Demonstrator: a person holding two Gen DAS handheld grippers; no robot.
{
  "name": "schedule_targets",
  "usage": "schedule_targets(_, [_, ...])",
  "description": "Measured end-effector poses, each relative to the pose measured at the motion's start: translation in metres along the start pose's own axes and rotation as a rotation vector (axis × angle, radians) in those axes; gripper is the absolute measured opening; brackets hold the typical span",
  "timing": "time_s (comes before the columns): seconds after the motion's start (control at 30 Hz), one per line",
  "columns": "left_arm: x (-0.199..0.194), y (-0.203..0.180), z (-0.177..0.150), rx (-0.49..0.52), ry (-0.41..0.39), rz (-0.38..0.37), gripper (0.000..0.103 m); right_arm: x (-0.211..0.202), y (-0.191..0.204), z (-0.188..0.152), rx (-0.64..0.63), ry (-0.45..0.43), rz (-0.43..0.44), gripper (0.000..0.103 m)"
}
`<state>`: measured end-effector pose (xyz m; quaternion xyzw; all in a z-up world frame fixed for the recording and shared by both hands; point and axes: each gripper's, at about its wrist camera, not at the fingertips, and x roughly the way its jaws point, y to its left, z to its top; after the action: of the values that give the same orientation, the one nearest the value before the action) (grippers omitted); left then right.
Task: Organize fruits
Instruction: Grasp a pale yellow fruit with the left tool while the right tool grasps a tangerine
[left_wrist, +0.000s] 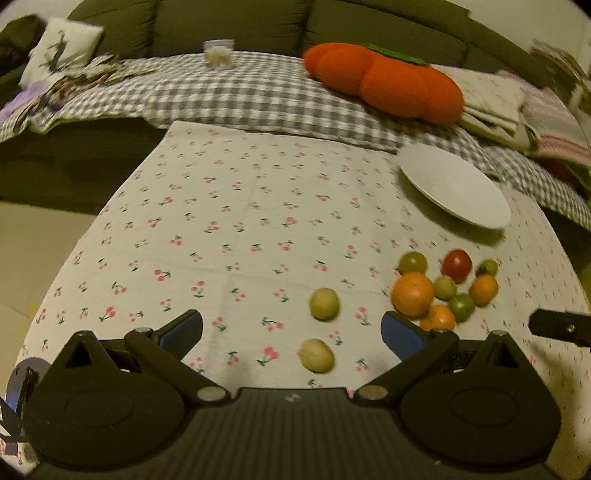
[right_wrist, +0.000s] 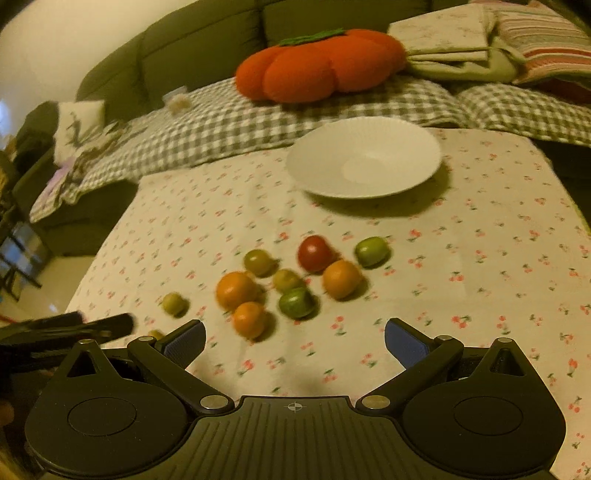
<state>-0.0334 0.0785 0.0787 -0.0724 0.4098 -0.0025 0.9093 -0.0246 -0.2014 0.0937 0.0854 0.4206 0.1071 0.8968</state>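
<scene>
Fruit lies ahead of both spread, empty grippers: 2 pale fruits (left_wrist: 320, 328) between the left gripper (left_wrist: 291, 332) fingers, the cluster (right_wrist: 291, 280) before the right gripper (right_wrist: 294, 341).

A dark olive sofa (left_wrist: 236, 22) is taken as landmark. A grey-and-white checked blanket (left_wrist: 236, 92) is spread over its seat. An orange pumpkin-shaped cushion (left_wrist: 384, 79) with a green felt top is laid on the blanket, toward the sofa's right end. Folded linens (right_wrist: 454, 40) and a striped cloth (right_wrist: 546, 40) are stacked just beyond the cushion. A pale printed pillow (left_wrist: 59, 50) is propped at the sofa's left end. A small blurred clear container (left_wrist: 218, 53) is seen against the backrest.
</scene>
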Motion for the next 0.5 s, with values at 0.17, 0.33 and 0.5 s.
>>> schedule_targets(0.17, [0.010,0.005,-0.002,-0.029,0.037,-0.017,0.099,0.008,-0.013,0.001,0.036,0.016,-0.031,0.103])
schedule_targets(0.33, [0.022,-0.006,-0.010,0.016,0.062,-0.017,0.087,0.021,-0.022,0.001,0.106,0.033,-0.033,0.102])
schedule_targets(0.5, [0.033,-0.016,-0.017,0.063,0.083,-0.021,0.072,0.031,-0.035,0.005,0.192,0.015,-0.019,0.093])
